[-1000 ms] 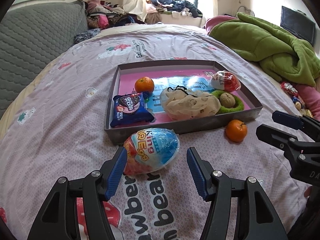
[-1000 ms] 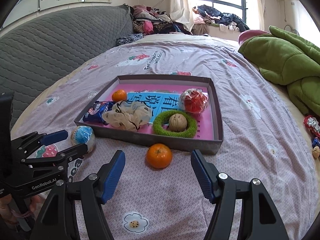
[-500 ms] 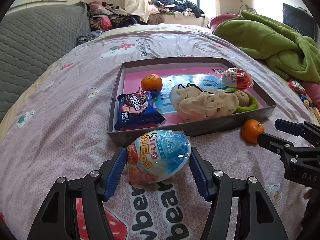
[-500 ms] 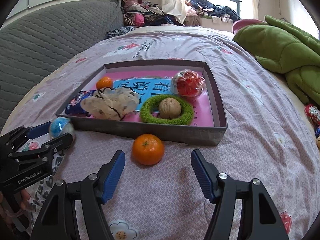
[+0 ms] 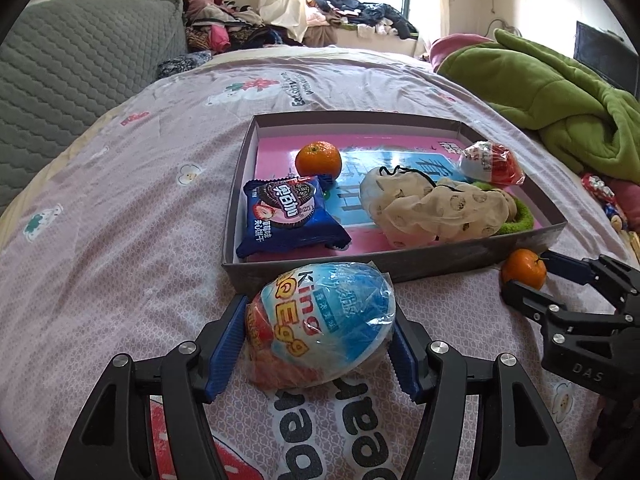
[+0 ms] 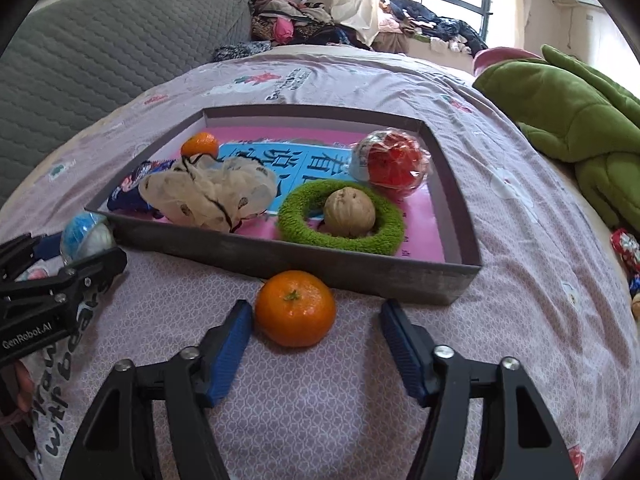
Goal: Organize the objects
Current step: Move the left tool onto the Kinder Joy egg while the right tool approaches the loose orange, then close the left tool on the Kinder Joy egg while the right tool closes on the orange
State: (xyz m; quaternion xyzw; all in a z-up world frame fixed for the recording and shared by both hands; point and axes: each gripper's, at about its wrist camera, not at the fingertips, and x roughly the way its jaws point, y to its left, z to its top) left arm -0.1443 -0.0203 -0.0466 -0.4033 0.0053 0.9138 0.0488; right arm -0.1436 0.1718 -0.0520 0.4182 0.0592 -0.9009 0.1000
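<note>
Blue-wrapped egg lies on the bed at the tray's six o'clock, between the left hand-held gripper pads; contact is unclear. Right hand-held gripper, jaws just closing, straddles the tangerine ungripped. Cloth half-hides the biscuit packet.

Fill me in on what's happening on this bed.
A person with a gripper in each hand is tidying things into the shallow tray. The left gripper brackets the wrapped blue egg lying outside the tray's near wall. The right gripper, its jaws just closing, straddles the loose tangerine without pinching it. A cookie pack, another tangerine and other items are already inside.
</note>
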